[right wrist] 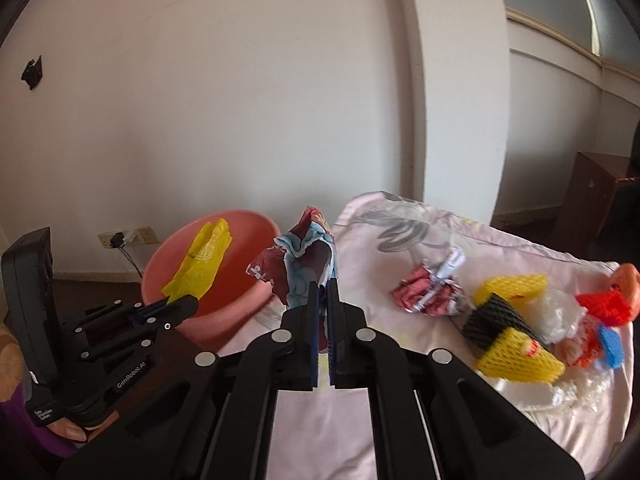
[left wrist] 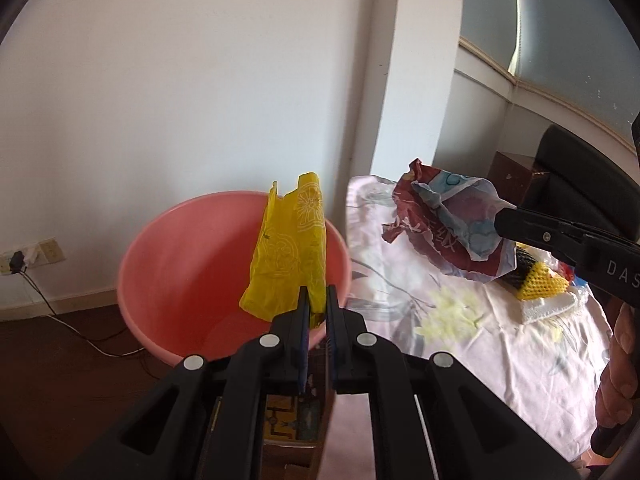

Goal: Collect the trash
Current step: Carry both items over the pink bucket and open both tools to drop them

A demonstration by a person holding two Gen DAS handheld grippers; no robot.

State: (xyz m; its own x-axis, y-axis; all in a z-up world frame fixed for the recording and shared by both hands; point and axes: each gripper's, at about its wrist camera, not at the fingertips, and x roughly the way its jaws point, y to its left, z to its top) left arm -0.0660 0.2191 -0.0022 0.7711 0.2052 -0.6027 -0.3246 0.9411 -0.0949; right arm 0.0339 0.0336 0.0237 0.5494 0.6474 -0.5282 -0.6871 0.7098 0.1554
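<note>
My left gripper (left wrist: 316,300) is shut on a yellow plastic wrapper (left wrist: 290,252) and holds it upright over the pink basin (left wrist: 168,264). My right gripper (right wrist: 323,292) is shut on a crumpled dark red and blue wrapper (right wrist: 304,256) and holds it above the table's left edge, beside the basin (right wrist: 240,304). The left gripper (right wrist: 188,304) with the yellow wrapper (right wrist: 200,260) shows at the left of the right wrist view. The right gripper (left wrist: 508,228) with its wrapper (left wrist: 444,220) shows at the right of the left wrist view.
A table with a pale pink floral cloth (right wrist: 400,420) holds more trash: a crumpled red and white wrapper (right wrist: 428,288), yellow and black foam nets (right wrist: 508,336), orange, blue and clear scraps (right wrist: 596,320). A wall socket with a cable (left wrist: 16,264) is beyond the basin.
</note>
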